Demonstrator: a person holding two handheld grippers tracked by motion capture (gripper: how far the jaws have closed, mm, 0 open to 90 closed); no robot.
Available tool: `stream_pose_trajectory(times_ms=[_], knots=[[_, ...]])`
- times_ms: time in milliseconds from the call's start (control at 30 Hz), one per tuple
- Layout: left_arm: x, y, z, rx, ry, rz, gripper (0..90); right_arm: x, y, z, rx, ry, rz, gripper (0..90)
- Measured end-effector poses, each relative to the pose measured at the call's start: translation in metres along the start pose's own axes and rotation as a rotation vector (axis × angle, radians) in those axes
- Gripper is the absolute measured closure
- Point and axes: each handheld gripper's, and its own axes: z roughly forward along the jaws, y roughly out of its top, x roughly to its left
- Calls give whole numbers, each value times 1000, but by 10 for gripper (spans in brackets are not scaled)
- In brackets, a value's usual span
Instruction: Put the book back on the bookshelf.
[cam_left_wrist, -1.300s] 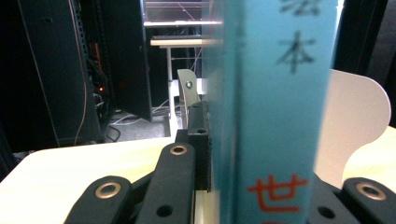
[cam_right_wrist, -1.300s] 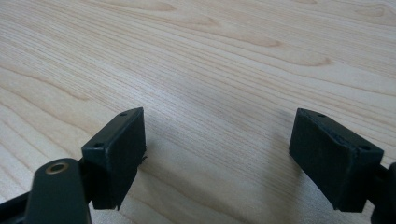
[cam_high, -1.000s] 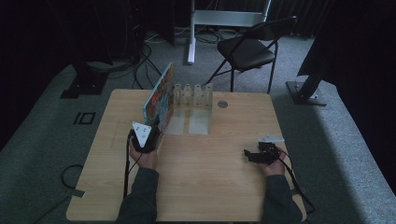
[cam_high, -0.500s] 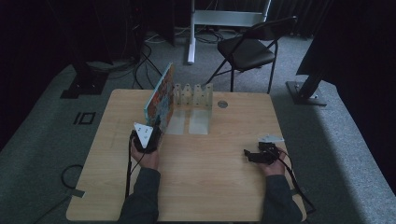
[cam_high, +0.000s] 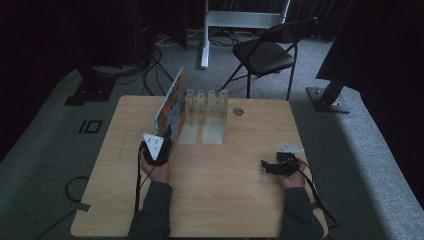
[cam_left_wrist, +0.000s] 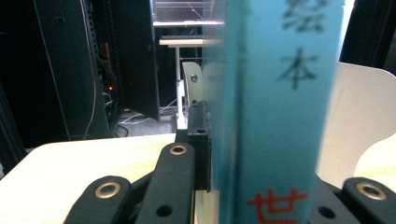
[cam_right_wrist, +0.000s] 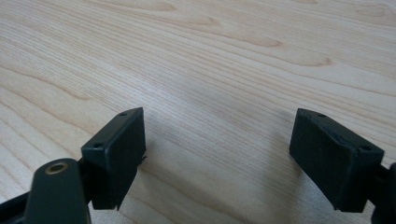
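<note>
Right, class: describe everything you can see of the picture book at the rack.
The picture book is thin, with a bright multicoloured cover and a pale blue spine printed with dark and red characters. It stands upright on edge on the wooden table, tilted slightly, at the left end of the clear slotted rack. The left tongs are shut on its near edge.

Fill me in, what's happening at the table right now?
A person stands a book upright at the left end of a clear divider rack on the wooden table. The left gripper has its jaws clamped on the book's spine. The right gripper rests on the table, jaws open and empty.
</note>
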Motion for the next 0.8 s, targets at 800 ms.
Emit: stream_pose_trajectory(times_ms=[800], knots=[[2, -11, -8, 8, 4, -40, 808, 0, 0, 0, 0, 0, 1, 183]])
